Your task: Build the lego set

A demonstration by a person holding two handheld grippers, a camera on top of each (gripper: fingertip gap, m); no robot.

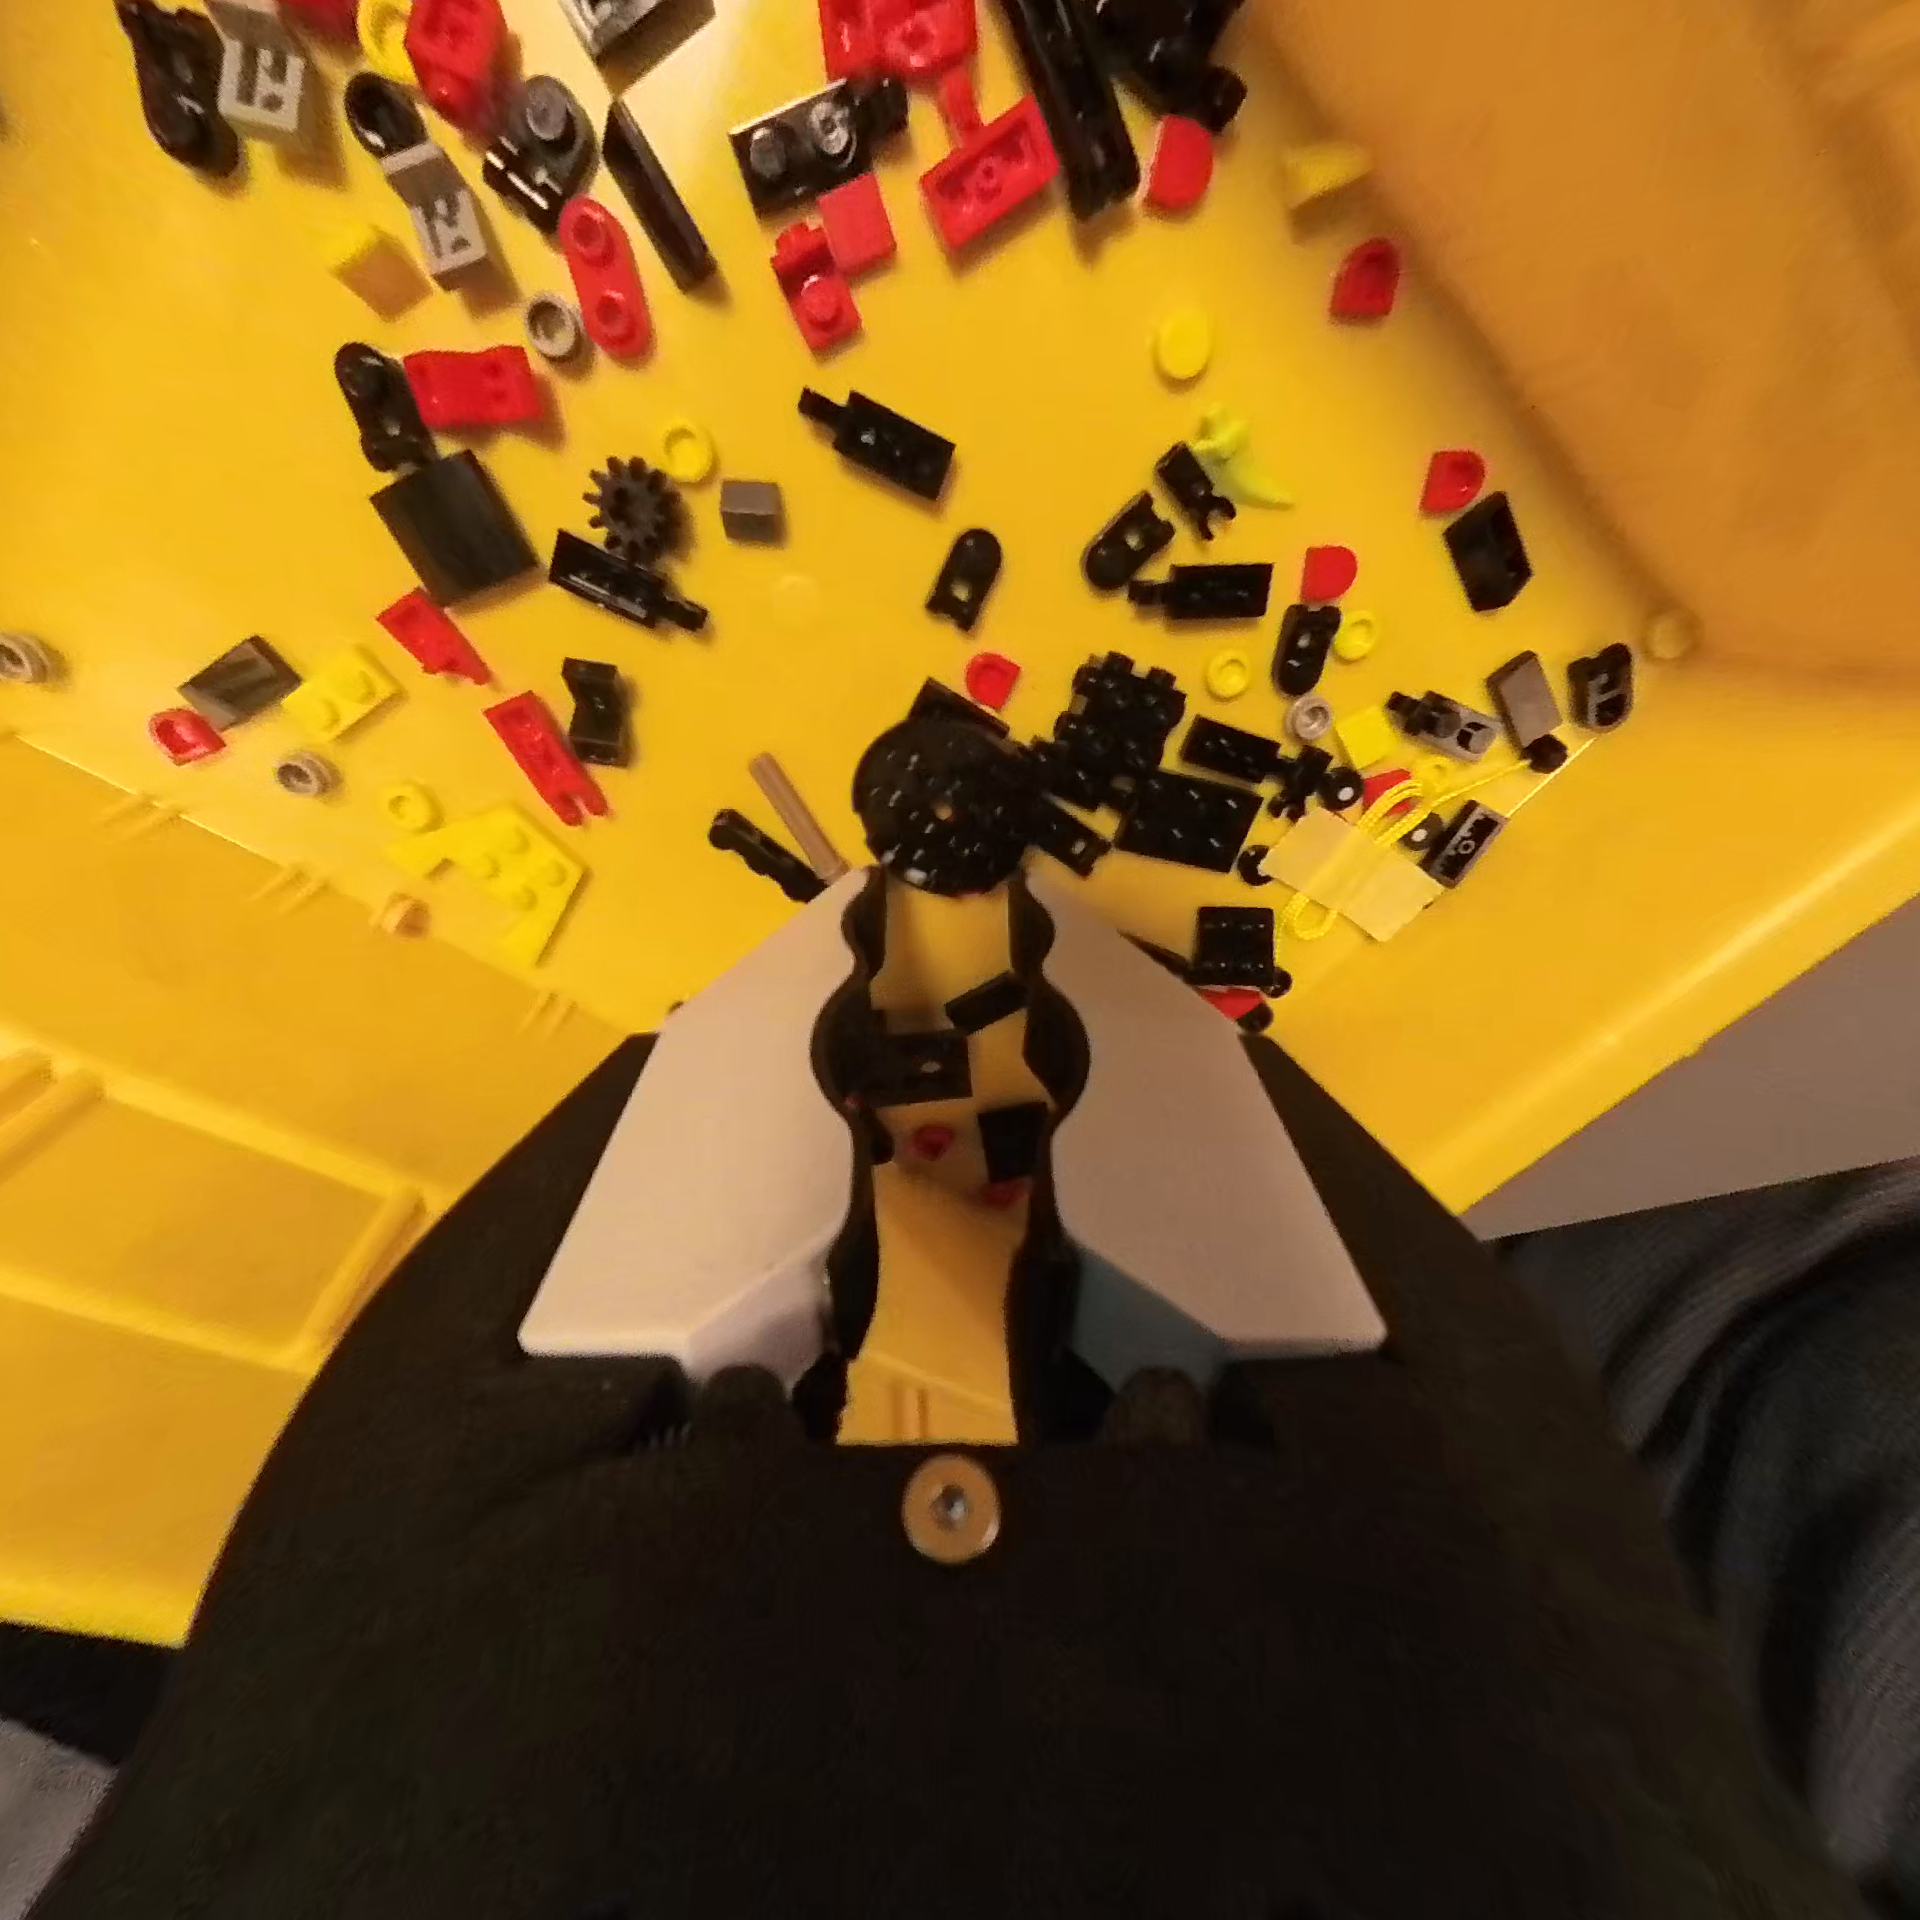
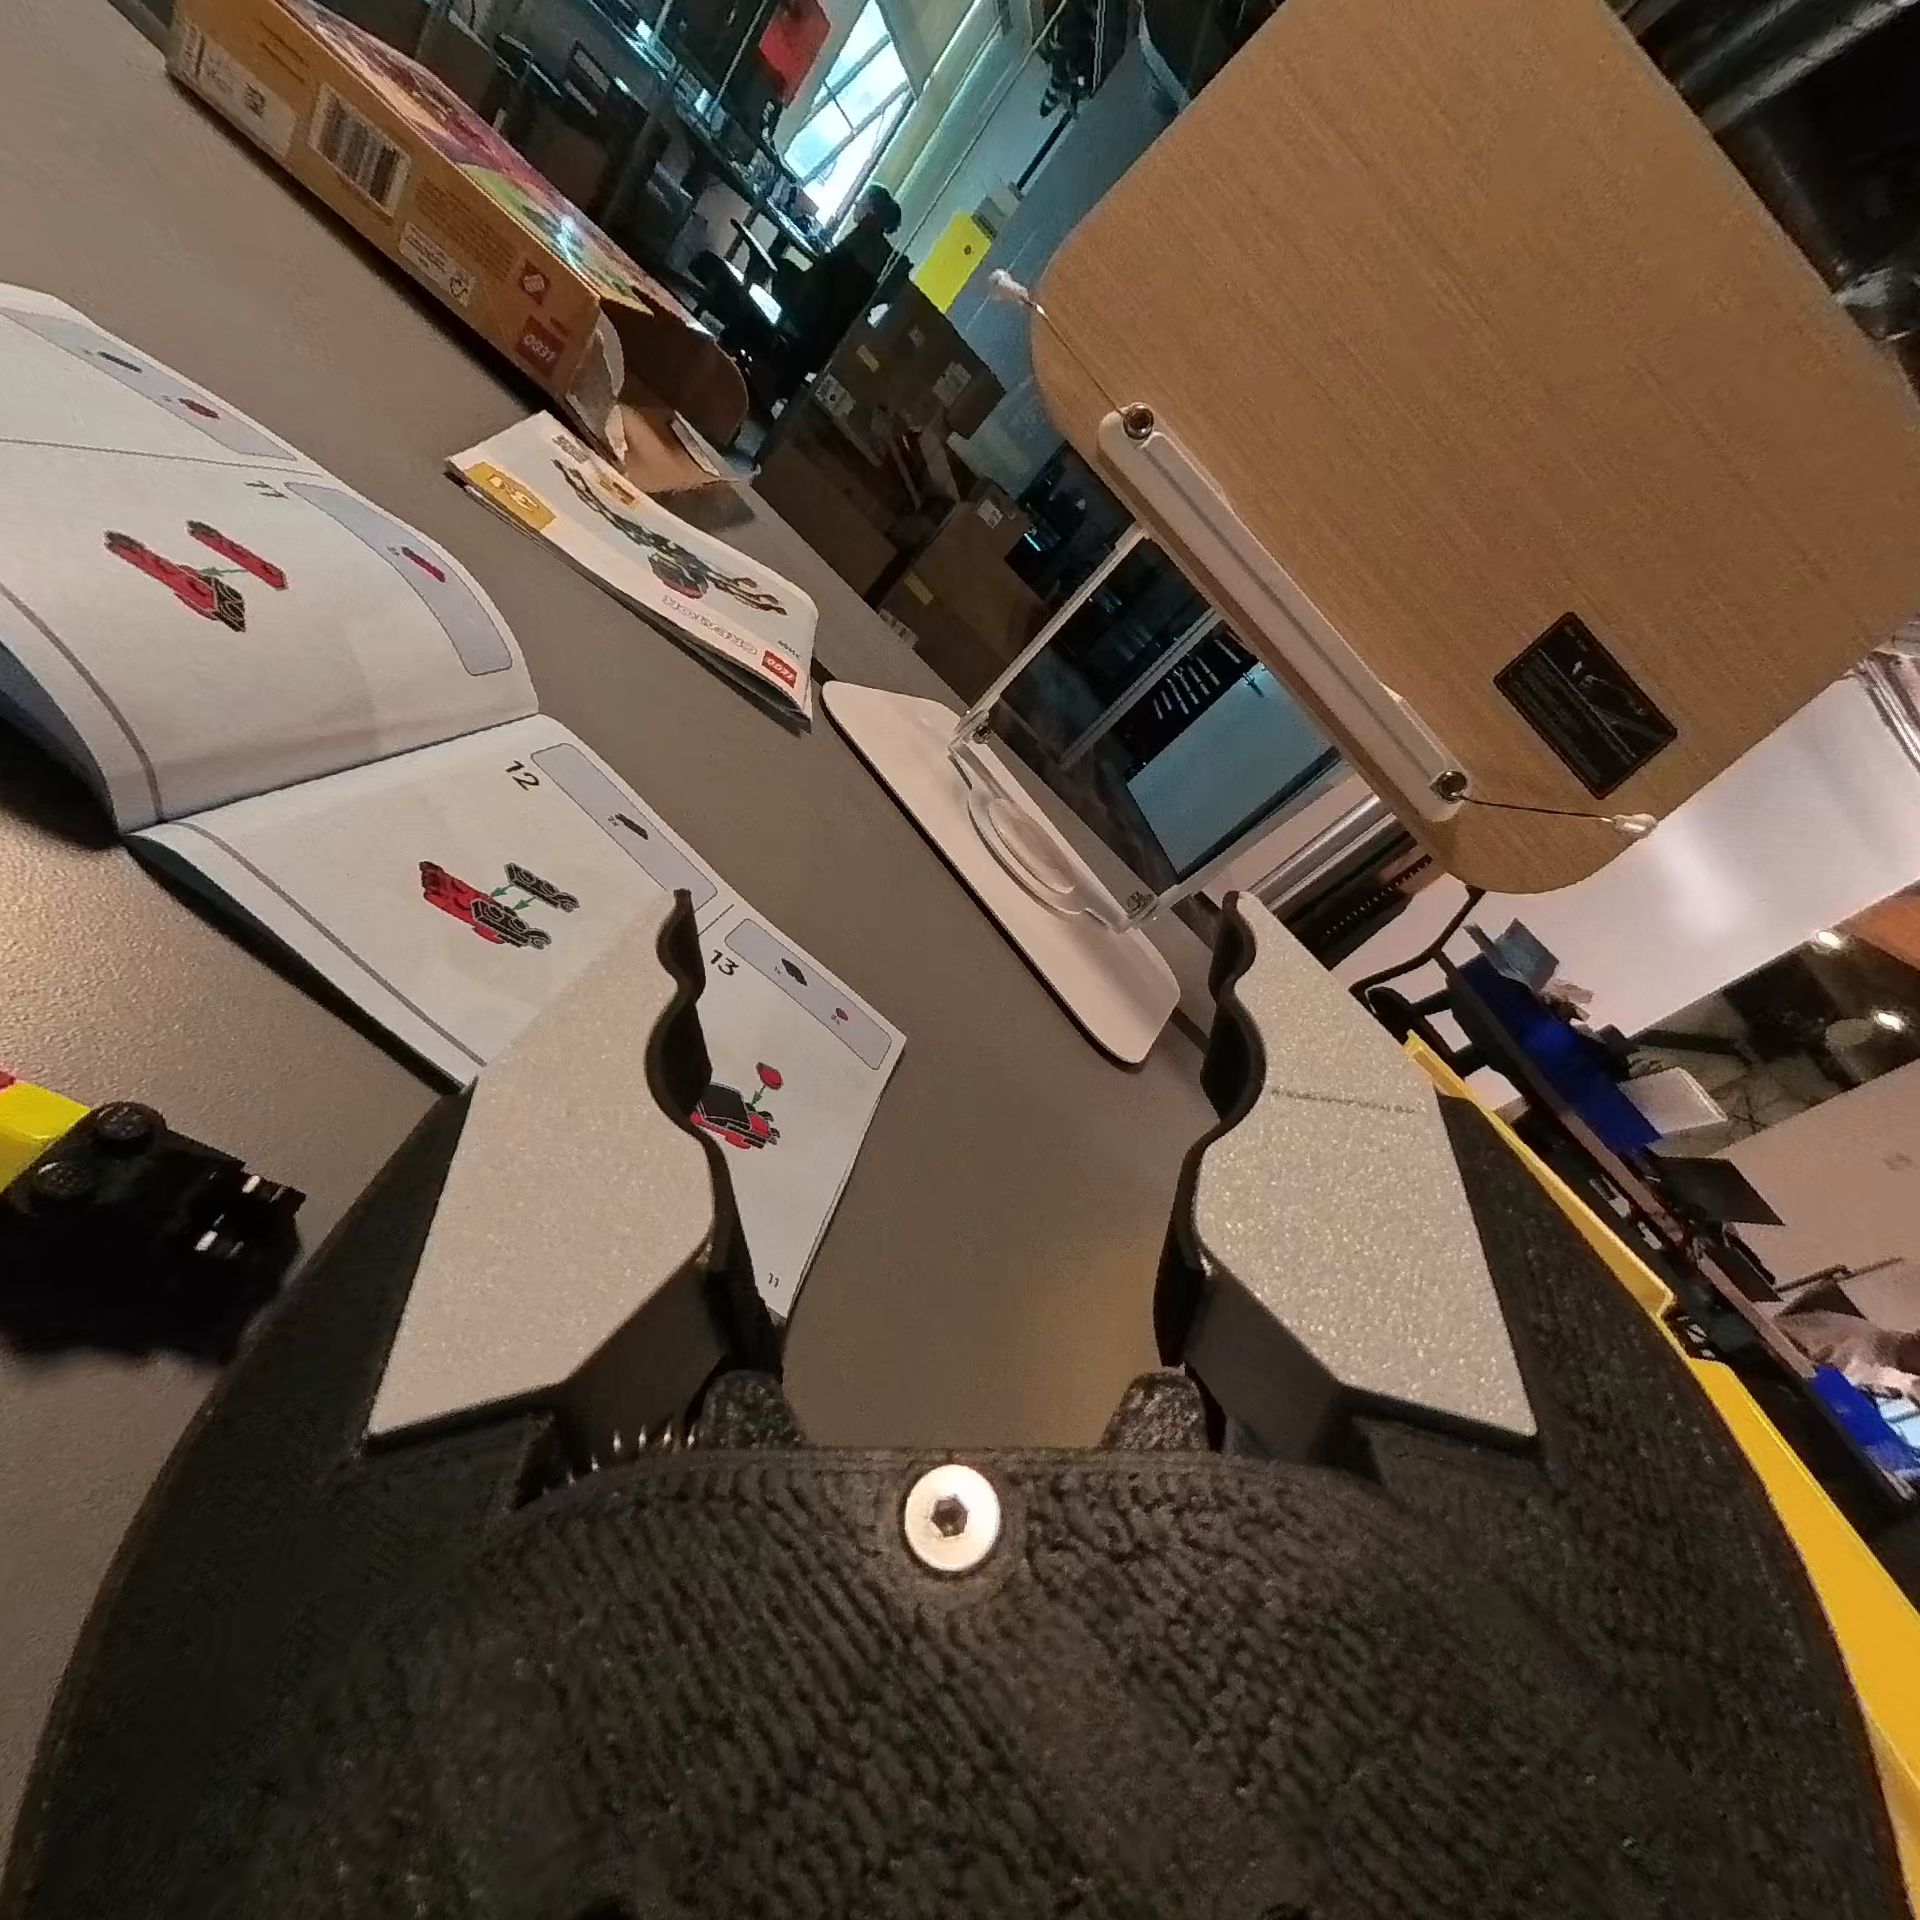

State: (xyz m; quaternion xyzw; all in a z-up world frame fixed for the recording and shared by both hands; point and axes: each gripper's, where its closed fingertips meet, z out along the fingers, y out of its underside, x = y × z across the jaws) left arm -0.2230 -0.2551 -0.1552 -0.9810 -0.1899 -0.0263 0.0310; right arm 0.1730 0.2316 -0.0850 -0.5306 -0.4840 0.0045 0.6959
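In the left wrist view my left gripper (image 1: 943,883) hovers over a yellow tray (image 1: 208,1039) strewn with several red, black and yellow lego pieces. Its jaws stand narrow, shut on a black round studded plate (image 1: 935,805) held at the fingertips. A cluster of black plates (image 1: 1153,769) lies just right of it. In the right wrist view my right gripper (image 2: 956,914) is wide open and empty above the grey table (image 2: 987,1195). It points at an open instruction booklet (image 2: 416,831). A small black lego assembly (image 2: 135,1205) sits on the table to its left.
A second booklet (image 2: 665,561) and a cardboard lego box (image 2: 416,197) lie farther back. A white stand base (image 2: 987,831) carries a wooden panel (image 2: 1507,395) at the right. The yellow tray's rim (image 2: 1621,1288) runs along my right gripper's right side. My hands' fingertips stand some 65 cm from each other.
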